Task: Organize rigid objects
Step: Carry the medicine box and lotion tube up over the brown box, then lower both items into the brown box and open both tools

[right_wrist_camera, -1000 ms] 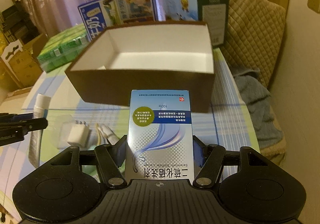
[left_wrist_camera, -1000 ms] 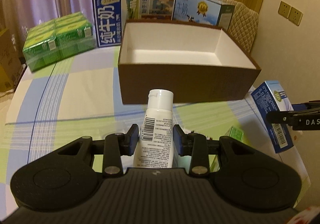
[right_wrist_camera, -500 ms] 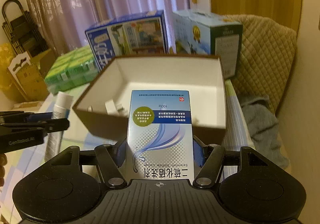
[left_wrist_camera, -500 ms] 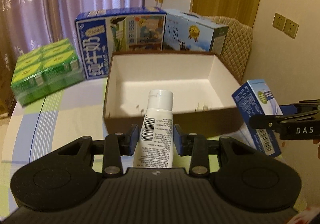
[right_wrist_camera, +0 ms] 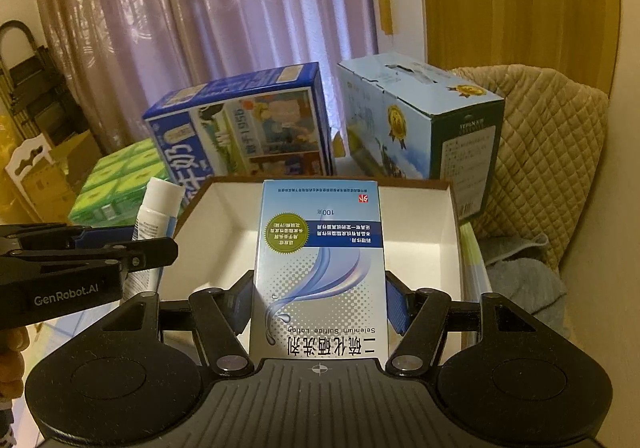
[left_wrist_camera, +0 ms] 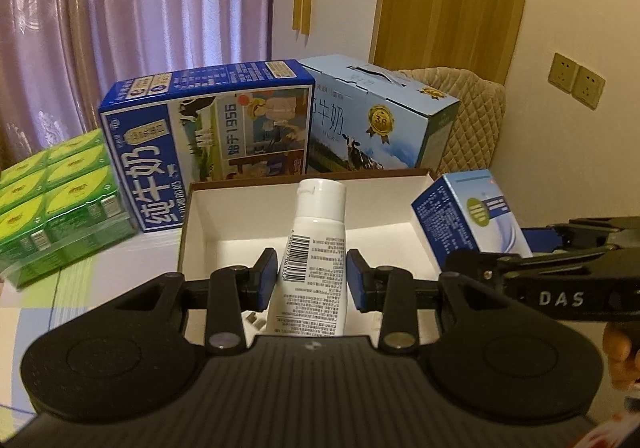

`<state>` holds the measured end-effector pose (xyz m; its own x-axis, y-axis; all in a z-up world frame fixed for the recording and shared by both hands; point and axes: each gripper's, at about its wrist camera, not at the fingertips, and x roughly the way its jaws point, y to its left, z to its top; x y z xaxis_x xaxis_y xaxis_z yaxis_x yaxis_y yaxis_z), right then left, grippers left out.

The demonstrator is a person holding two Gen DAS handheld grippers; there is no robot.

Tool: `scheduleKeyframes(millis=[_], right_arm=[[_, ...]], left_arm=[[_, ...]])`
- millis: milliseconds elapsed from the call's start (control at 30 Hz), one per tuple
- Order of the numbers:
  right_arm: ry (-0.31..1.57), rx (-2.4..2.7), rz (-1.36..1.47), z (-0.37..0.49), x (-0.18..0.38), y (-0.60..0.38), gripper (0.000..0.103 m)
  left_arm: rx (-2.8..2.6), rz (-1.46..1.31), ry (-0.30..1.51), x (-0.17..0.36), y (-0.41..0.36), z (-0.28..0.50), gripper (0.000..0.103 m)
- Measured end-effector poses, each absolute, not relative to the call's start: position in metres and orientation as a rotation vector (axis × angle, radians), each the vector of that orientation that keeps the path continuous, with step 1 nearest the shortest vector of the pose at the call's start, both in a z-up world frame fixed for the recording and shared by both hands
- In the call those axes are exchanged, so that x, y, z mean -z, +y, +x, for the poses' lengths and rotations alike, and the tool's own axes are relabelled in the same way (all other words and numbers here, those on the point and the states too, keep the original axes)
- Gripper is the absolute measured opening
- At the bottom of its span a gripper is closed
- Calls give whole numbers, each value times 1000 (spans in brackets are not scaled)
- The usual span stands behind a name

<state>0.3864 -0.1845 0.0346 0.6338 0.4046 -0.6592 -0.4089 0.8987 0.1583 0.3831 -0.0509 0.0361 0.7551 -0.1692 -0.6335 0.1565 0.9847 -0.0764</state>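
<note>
Left claw (left_wrist_camera: 311, 274) gripping smooth white bottle (left_wrist_camera: 316, 244), right claw (right_wrist_camera: 320, 304) clamping glossy rectangular carton (right_wrist_camera: 322, 268)

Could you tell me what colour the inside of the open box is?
White inside the box, brown outside; clearest in the right wrist view.

Left hand-held gripper (left_wrist_camera: 312, 280): blue pads (left_wrist_camera: 267, 276) pressed on both sides of a white bottle (left_wrist_camera: 316, 248), which was held pointing forward and up. Right hand-held gripper (right_wrist_camera: 319, 306): pads (right_wrist_camera: 396, 308) clamped on the long edges of a blue lotion carton (right_wrist_camera: 322, 268), its print upside down to the camera. Both grippers were raised, level and side by side, close together. Bare fingers (left_wrist_camera: 618, 352) were visible under the right gripper's body; the left hand (right_wrist_camera: 12, 352) was partly visible.
</note>
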Motion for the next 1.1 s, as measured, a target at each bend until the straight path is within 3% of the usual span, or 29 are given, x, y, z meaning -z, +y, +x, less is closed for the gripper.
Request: scheduleKeyframes(millis=[500,1100], right_arm=[[871,-408,1,470,19,-163,61],[944,-376,1,511,59,-161,61]], left_arm=[[145,-60,825,18,-61,481,32],[144,-92,962,72,-59,531,36]])
